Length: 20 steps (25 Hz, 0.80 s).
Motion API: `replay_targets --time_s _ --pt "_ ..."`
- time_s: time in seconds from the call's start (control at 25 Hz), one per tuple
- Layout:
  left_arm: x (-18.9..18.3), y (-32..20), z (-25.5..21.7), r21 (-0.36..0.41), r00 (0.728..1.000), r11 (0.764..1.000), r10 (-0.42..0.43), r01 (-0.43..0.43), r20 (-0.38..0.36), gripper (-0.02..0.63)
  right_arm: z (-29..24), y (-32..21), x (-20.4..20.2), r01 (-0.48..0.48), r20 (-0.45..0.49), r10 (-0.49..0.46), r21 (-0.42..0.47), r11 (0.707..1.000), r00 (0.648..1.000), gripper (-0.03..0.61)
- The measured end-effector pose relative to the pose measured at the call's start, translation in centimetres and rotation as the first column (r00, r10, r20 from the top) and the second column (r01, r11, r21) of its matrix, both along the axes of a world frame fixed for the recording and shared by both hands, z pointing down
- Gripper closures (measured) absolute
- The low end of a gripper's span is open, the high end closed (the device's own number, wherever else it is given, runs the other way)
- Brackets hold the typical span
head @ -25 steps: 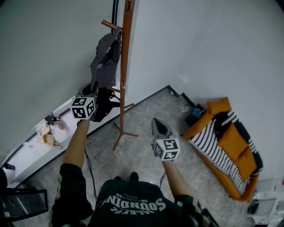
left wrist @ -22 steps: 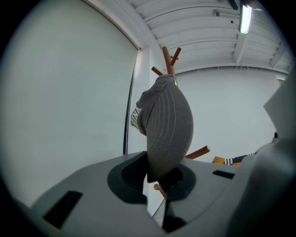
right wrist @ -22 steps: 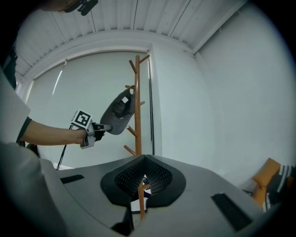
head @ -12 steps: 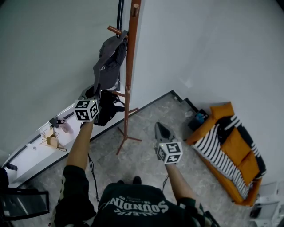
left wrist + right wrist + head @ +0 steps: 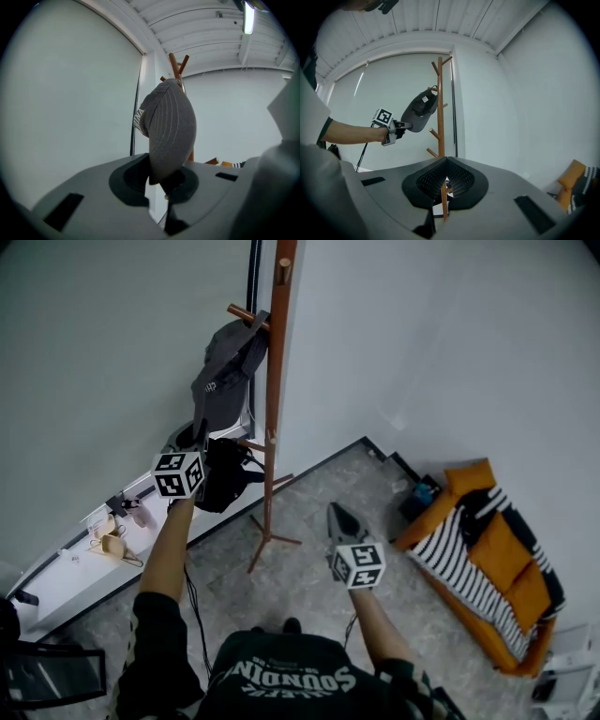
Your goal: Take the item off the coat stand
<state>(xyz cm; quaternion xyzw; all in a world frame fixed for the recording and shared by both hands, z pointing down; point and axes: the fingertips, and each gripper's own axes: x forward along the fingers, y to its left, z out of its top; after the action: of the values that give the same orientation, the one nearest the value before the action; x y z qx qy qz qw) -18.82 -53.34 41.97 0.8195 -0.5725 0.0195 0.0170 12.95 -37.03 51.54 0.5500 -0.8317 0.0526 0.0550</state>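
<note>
The grey cap (image 5: 225, 371) hangs with its crown against an upper peg of the wooden coat stand (image 5: 272, 409), which stands in the corner of the room. My left tongs (image 5: 159, 180) are clamped on the cap's brim. My right tongs (image 5: 446, 180) are pressed together on nothing, held well away from the cap, over the floor (image 5: 314, 474).

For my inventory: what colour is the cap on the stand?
Grey cap; left gripper view shows it best.
</note>
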Motion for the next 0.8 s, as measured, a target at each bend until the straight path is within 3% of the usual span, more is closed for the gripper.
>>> replay_targets --time_s 0.8 --pt "-2.7 -0.6 -2.5 0.027 0.999 0.999 -0.033 0.034 -0.035 0.591 0.4 -0.9 -0.9 0.015 0.009 -0.015 -0.01 1.0 1.0 0.578"
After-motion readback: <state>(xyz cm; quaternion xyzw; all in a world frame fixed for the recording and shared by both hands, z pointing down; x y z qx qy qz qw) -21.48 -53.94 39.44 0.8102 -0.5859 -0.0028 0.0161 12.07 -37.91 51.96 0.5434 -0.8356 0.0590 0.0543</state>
